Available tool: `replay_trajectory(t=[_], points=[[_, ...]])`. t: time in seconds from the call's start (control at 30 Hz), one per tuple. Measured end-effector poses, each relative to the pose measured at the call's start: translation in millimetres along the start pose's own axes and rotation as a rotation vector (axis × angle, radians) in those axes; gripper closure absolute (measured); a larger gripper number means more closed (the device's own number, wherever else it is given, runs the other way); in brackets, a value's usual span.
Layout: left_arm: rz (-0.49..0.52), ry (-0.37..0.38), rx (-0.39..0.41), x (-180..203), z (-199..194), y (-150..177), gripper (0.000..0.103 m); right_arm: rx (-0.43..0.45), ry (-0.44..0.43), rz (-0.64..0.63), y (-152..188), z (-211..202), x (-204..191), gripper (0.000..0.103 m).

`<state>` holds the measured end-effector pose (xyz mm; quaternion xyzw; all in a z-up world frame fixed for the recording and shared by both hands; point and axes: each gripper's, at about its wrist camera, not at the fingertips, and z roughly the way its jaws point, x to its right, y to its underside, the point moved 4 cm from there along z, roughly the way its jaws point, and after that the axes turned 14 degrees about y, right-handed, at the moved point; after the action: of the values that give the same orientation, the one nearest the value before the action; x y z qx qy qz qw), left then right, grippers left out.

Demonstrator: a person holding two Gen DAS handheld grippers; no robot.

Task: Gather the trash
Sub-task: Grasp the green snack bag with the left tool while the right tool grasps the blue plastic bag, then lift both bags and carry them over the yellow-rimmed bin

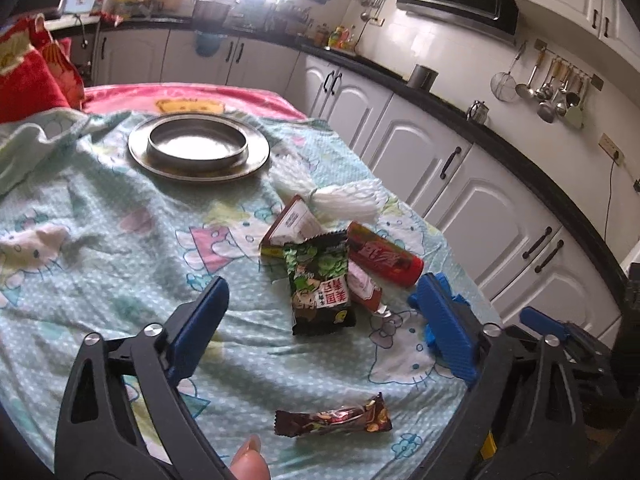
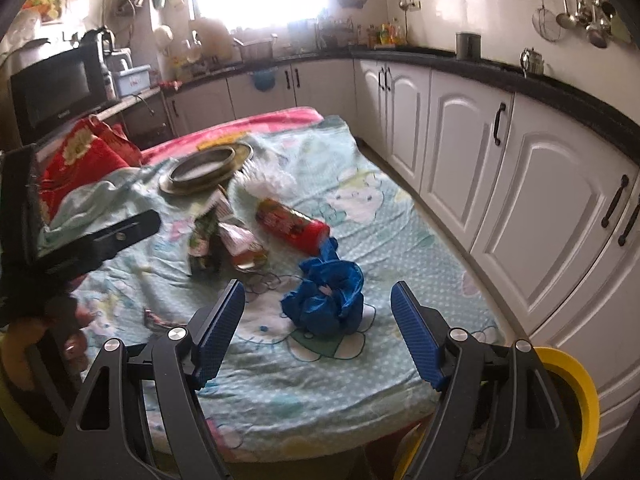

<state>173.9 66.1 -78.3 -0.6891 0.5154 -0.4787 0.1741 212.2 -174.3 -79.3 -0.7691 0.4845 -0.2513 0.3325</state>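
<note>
Wrappers lie heaped on the cartoon-print blanket (image 1: 100, 208): a green snack packet (image 1: 316, 264), a red tube wrapper (image 1: 384, 256), a brown packet (image 1: 292, 224) and a pink-white wrapper (image 1: 362, 284). A brown candy wrapper (image 1: 332, 418) lies alone, nearer the camera. My left gripper (image 1: 320, 284) is open, with the green packet lying ahead between its blue pads (image 1: 200, 328), untouched. My right gripper (image 2: 318, 286) is open too. A crumpled blue bag (image 2: 328, 304) sits between its fingertips, clear of both pads. The red tube wrapper (image 2: 292, 224) lies just beyond the bag.
A round metal plate (image 1: 199, 146) sits at the back of the blanket, with a white tassel bundle (image 1: 344, 196) beside it. A yellow bin rim (image 2: 576, 392) shows at the lower right. White cabinets (image 2: 520, 184) line the right side. Red cushions (image 2: 80, 160) lie at the left.
</note>
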Motion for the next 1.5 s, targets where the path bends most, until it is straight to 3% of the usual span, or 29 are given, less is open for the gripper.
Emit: replay_trajectory(t=[0.13, 0.4, 0.47, 0.63, 0.8, 0.87, 1.07, 1.5], points=[[-0.032, 0.018, -0.036, -6.3, 12.7, 1.1, 0.028, -0.048, -0.008, 0.009, 1.9, 23.2, -1.0, 0.035], [-0.056, 0.027, -0.093, -10.1, 38.1, 1.7, 0.029, -0.133, -0.014, 0.034, 7.1, 60.5, -2.8, 0.043], [-0.07, 0.026, -0.108, -12.7, 43.8, 1.9, 0.035, -0.15, -0.028, 0.046, 8.4, 65.8, -2.5, 0.047], [-0.103, 0.026, -0.13, -18.9, 55.3, 3.0, 0.04, -0.185, -0.061, 0.061, 16.1, 71.2, -1.9, 0.072], [-0.119, 0.026, -0.153, -23.7, 59.9, 8.4, 0.056, -0.17, -0.07, 0.056, 20.1, 64.6, -1.6, 0.083], [-0.122, 0.026, -0.162, -25.0, 60.8, 11.1, 0.067, -0.166, -0.071, 0.057, 21.8, 61.7, -0.9, 0.085], [-0.115, 0.045, -0.167, -23.6, 57.8, 15.2, 0.075, -0.151, -0.066, 0.053, 24.2, 51.8, 2.0, 0.086], [-0.053, 0.074, -0.129, -5.8, 33.8, 12.6, 0.081, -0.107, -0.076, 0.042, 21.3, 30.5, 1.1, 0.089]])
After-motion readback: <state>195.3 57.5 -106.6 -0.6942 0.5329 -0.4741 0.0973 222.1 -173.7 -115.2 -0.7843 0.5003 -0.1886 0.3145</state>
